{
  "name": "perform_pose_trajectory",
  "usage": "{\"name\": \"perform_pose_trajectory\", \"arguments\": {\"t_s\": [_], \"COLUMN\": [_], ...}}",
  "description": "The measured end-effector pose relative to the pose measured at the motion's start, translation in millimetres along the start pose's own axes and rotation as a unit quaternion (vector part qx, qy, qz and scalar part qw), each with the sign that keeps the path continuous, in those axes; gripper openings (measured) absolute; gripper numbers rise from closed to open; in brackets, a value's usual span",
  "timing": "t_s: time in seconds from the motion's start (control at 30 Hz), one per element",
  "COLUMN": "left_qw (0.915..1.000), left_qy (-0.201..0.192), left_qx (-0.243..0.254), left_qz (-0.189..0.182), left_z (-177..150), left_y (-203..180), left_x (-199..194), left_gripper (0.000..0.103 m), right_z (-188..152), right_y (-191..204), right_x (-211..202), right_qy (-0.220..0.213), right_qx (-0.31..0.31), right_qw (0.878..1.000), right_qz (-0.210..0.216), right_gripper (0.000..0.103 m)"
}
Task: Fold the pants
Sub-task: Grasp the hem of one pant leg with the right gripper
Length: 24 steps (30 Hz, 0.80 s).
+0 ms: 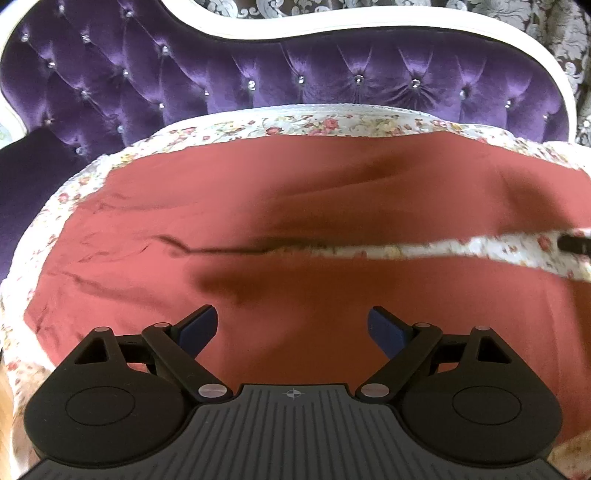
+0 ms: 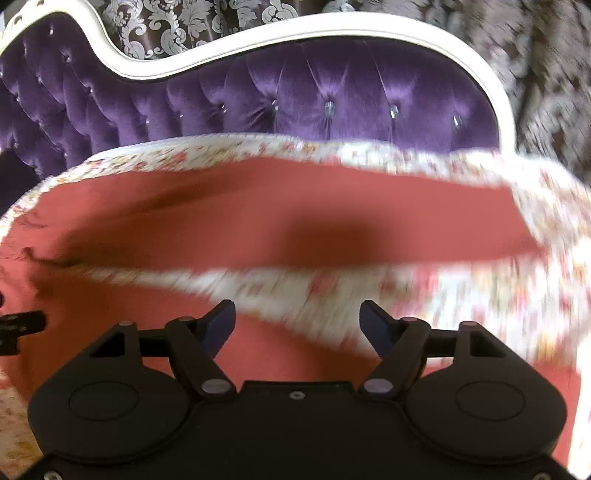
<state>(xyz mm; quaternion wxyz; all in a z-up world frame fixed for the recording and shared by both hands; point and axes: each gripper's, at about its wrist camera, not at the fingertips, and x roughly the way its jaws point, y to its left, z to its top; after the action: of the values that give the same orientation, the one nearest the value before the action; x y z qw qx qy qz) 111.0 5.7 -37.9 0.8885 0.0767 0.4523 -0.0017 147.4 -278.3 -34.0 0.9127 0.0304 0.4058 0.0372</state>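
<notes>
A purple velvet sofa back [image 1: 258, 77], deeply tufted and studded with small crystal buttons [image 1: 415, 83], curves beneath a glossy white frame [image 1: 280, 31]. Behind it hangs dark damask wallpaper [image 1: 509, 14] patterned with pale, leafy scrolls. A cream cover printed with small red and yellow flowers [image 1: 303, 123] is spread over the seat, its edge meeting the base of the upholstery. In the right wrist view the floral cloth [image 2: 480, 306] is smeared by motion blur.
</notes>
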Motion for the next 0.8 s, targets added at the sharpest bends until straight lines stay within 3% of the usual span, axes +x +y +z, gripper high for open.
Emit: {"name": "perform_pose_trajectory", "arguments": {"t_s": [0.13,0.37,0.47,0.7,0.73,0.77,0.8], "left_qw": [0.9999,0.9988,0.9985,0.9978,0.9978,0.9977,0.9977], "left_qy": [0.008,0.043,0.046,0.052,0.052,0.052,0.052], "left_qx": [0.010,0.018,0.016,0.014,0.016,0.018,0.018], "left_qz": [0.000,-0.017,-0.024,-0.039,-0.039,-0.040,-0.041], "left_z": [13,14,12,14,15,15,17], "left_y": [-1,0,2,9,8,8,8], "left_x": [24,59,62,64,64,64,63], "left_gripper": [0.089,0.086,0.087,0.087,0.087,0.086,0.086], "right_z": [46,97,110,115,115,115,117], "right_y": [-18,-10,2,18,17,16,16], "right_x": [48,118,139,179,179,176,174], "right_qy": [0.007,0.011,0.002,0.051,0.054,0.056,0.057], "right_qx": [-0.041,-0.123,-0.160,-0.222,-0.216,-0.202,-0.191], "right_qw": [0.999,0.990,0.984,0.965,0.964,0.964,0.966], "right_qz": [0.019,0.061,0.074,0.128,0.145,0.164,0.166], "right_gripper": [0.068,0.066,0.067,0.067,0.057,0.033,0.017]}}
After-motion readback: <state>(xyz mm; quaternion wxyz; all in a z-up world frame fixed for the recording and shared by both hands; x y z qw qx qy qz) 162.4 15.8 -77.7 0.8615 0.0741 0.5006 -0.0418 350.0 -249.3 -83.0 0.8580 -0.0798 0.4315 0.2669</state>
